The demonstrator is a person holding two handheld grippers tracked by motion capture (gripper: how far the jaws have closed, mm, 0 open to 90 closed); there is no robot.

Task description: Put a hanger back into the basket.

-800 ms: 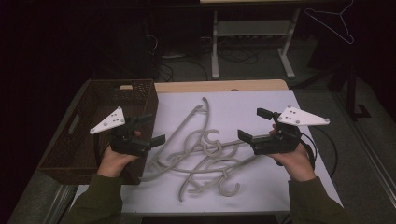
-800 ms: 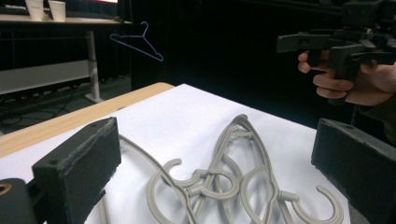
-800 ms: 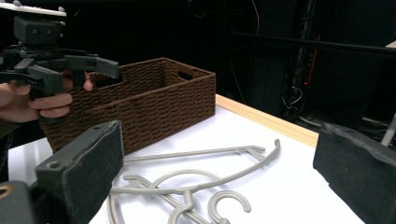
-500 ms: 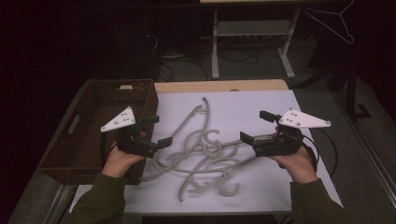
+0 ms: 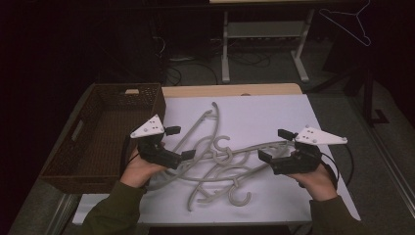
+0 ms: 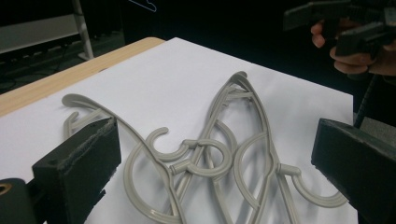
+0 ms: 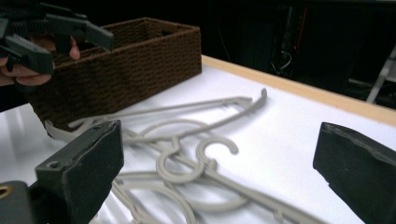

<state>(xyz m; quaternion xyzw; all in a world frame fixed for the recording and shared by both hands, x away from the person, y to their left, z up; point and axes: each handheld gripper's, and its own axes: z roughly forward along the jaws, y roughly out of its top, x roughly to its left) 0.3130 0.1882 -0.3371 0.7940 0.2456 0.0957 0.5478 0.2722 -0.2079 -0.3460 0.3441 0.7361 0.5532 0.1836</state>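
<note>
As my left gripper (image 5: 185, 142) has edged right over the hangers (image 5: 215, 161), both grippers' jaws spread, empty; right gripper (image 5: 275, 145) waits. First pick pending.

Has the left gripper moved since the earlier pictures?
Yes. The left gripper has shifted right, away from the wicker basket and in over the hangers.

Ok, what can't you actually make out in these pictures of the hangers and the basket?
- How many grey plastic hangers lie in the pile: the high view shows them tangled and overlapping.
- Inside of the brown woven basket: the right gripper view sees its outer wall, not its floor.
- Hanger ends under the left gripper in the high view: covered by it.
- Lower hangers in the left gripper view: cut off by the bottom edge.
</note>
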